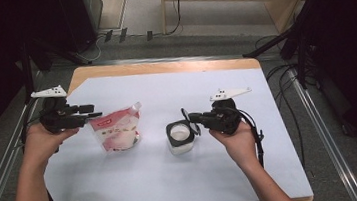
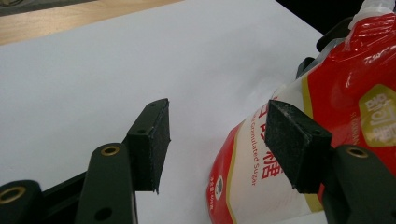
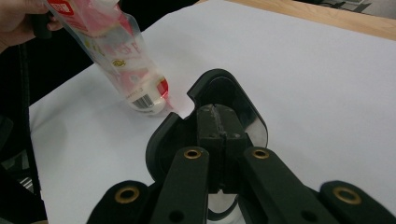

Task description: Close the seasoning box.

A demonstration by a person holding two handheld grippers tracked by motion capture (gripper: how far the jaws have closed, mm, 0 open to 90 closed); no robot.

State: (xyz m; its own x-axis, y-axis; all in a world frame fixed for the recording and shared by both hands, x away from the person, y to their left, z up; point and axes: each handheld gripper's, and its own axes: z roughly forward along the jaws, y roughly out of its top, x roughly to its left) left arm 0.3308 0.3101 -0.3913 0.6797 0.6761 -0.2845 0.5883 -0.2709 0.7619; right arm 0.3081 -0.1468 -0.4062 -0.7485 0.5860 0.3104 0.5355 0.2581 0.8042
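Left gripper (image 1: 89,111) jaws parted beside sugar pouch (image 1: 117,128); right gripper (image 1: 194,117) jaws clamped on container lid (image 1: 192,125); open surface (image 1: 175,181) all round.

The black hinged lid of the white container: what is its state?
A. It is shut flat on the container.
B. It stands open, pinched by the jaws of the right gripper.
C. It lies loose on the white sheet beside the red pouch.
B: the black hinged lid stands up behind the white container, with the right gripper closed on its edge.
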